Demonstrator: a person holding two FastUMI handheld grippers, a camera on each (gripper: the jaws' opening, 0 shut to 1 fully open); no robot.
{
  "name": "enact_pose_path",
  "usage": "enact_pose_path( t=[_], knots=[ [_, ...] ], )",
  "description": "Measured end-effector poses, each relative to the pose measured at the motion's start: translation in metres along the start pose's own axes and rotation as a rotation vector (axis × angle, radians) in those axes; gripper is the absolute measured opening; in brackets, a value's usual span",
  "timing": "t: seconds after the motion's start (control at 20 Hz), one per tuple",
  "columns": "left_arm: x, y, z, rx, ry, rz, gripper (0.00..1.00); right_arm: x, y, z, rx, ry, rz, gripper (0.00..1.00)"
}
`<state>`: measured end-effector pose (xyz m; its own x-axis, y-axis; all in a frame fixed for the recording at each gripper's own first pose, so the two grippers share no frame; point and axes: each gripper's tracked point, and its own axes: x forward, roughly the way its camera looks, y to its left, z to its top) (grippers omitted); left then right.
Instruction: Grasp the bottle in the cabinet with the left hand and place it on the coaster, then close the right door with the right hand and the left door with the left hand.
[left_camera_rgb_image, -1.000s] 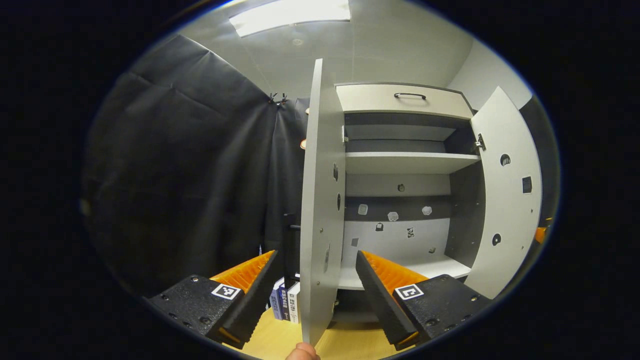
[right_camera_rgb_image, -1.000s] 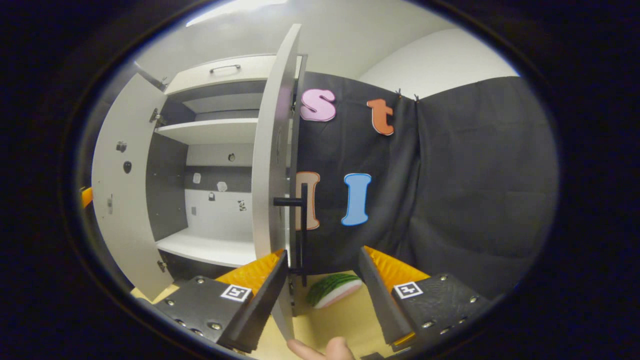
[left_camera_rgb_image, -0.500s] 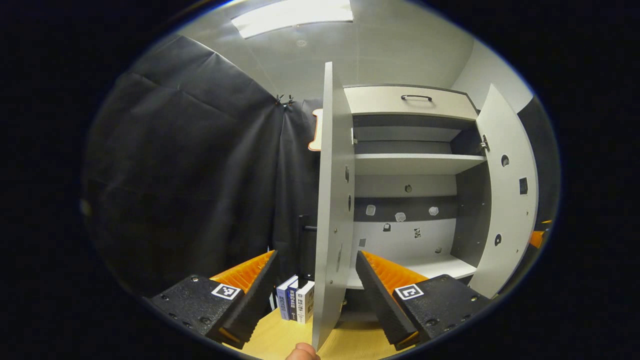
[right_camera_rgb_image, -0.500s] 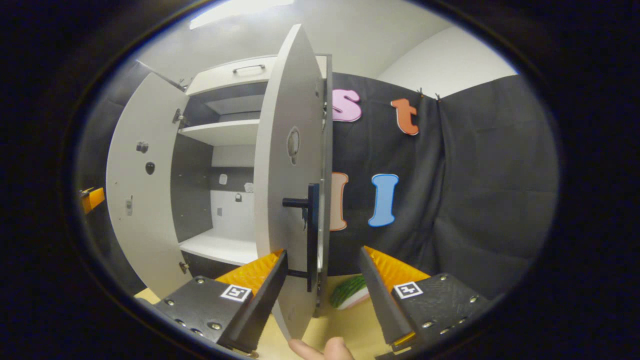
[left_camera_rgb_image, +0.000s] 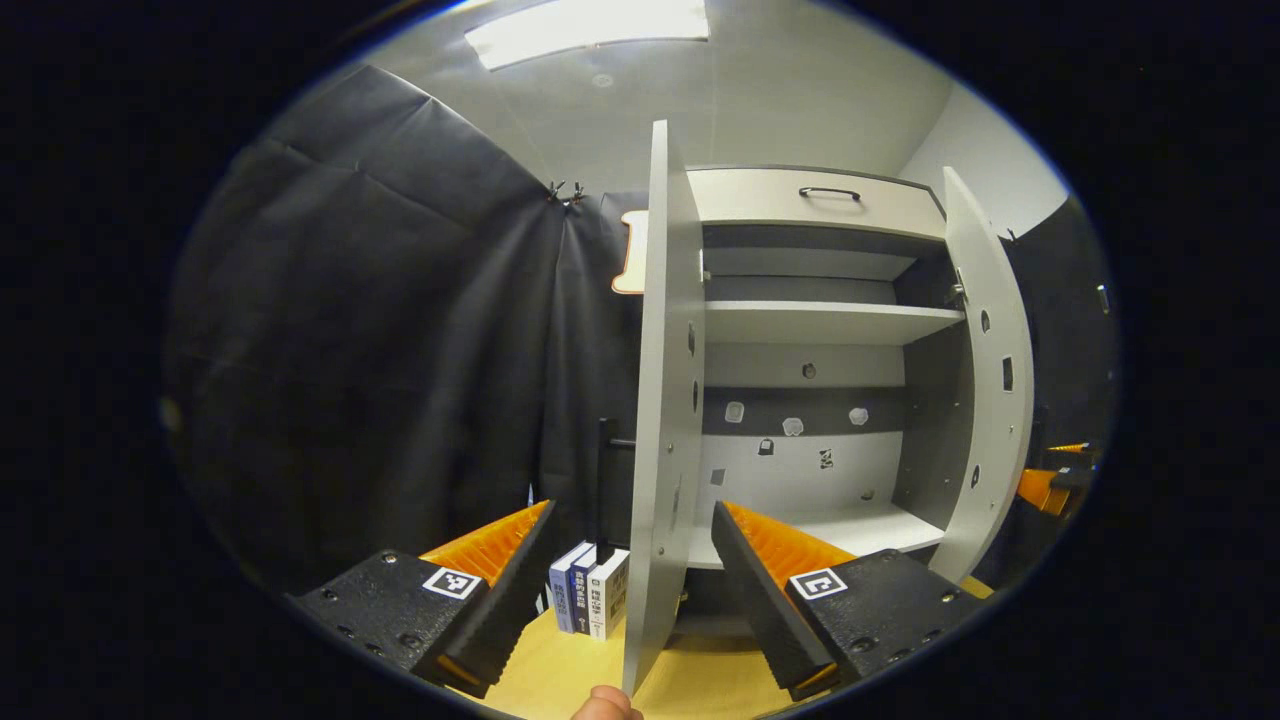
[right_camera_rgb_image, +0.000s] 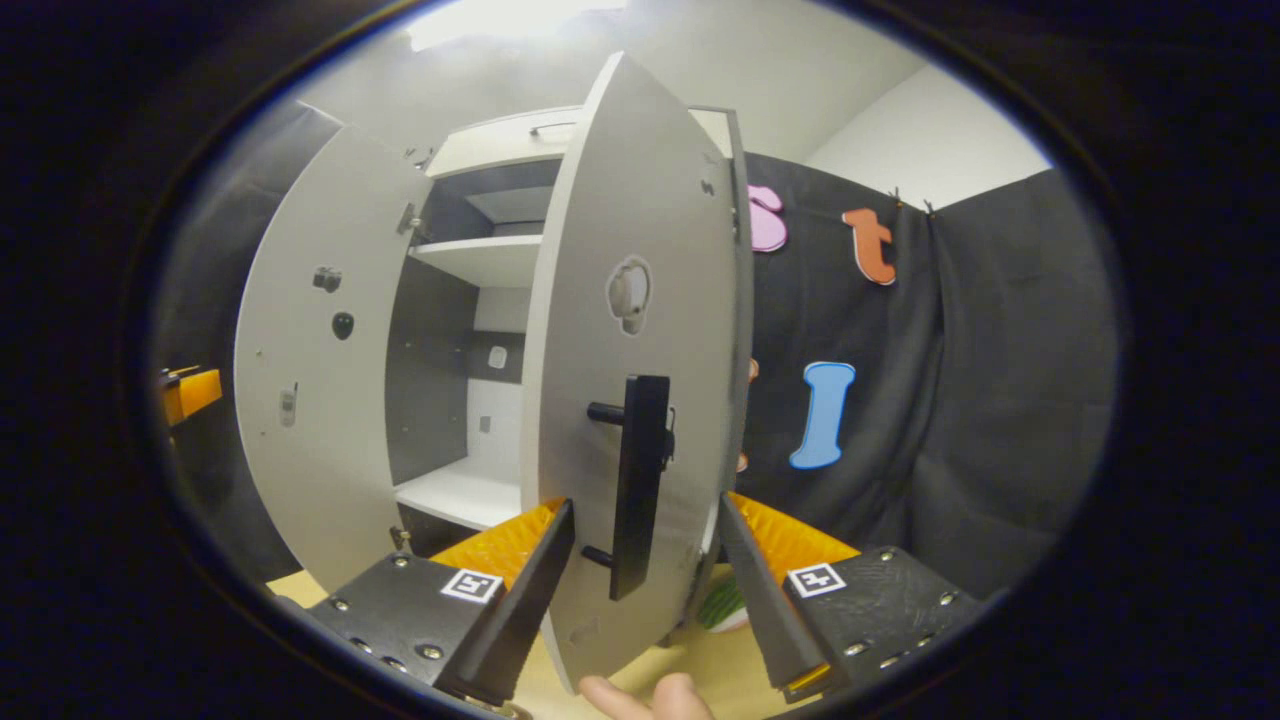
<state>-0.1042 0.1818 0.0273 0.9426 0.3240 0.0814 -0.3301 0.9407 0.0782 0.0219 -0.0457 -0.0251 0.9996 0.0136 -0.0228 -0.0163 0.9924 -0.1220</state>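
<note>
Left gripper (left_camera_rgb_image: 632, 590): jaws spread wide, holding nothing; the edge of the cabinet's left door (left_camera_rgb_image: 662, 420) stands in the gap between its fingers, contact not discernible.

Right gripper (right_camera_rgb_image: 645, 590): jaws spread wide, gripping nothing; the right door (right_camera_rgb_image: 640, 330) stands partly swung between its fingers, its black bar handle (right_camera_rgb_image: 640, 485) facing the camera. Whether a finger touches the door cannot be told. A fingertip (right_camera_rgb_image: 640, 697) of the holding hand shows beneath the door's lower edge.

Cabinet (left_camera_rgb_image: 815, 195): grey-white, both doors ajar, top drawer with dark handle, two pale shelves (left_camera_rgb_image: 820, 322) bare inside. Small stickers on the back panel, too small to read.

Books (left_camera_rgb_image: 590, 600): three upright, just left of the left door; spine printing illegible.

Watermelon slice (right_camera_rgb_image: 722, 605): on the tabletop (left_camera_rgb_image: 560, 670) beside the right door's lower corner.

Tabletop: light wood. Black cloth behind the cabinet; white ceiling with a lit panel (left_camera_rgb_image: 585, 20) above it.
</note>
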Motion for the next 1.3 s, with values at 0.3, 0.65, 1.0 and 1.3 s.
enact_pose_path(
  t=[0.3, 0.65, 1.0, 1.3],
  knots=[
    [-0.008, 0.019, 0.000, 0.022, -0.001, 0.044, 0.96, 0.003, 0.062, 0.011, -0.055, -0.048, 0.134, 0.86],
    [-0.001, 0.042, -0.012, 0.000, 0.016, 0.097, 0.96, -0.005, 0.105, 0.011, -0.184, -0.072, 0.206, 0.89],
    [0.011, 0.069, -0.035, -0.053, 0.059, 0.134, 0.96, -0.012, 0.136, 0.008, -0.203, -0.074, 0.253, 0.95],
    [0.025, 0.068, -0.061, -0.074, 0.119, 0.105, 0.93, -0.010, 0.139, 0.012, -0.142, -0.070, 0.229, 0.97]
  ],
)
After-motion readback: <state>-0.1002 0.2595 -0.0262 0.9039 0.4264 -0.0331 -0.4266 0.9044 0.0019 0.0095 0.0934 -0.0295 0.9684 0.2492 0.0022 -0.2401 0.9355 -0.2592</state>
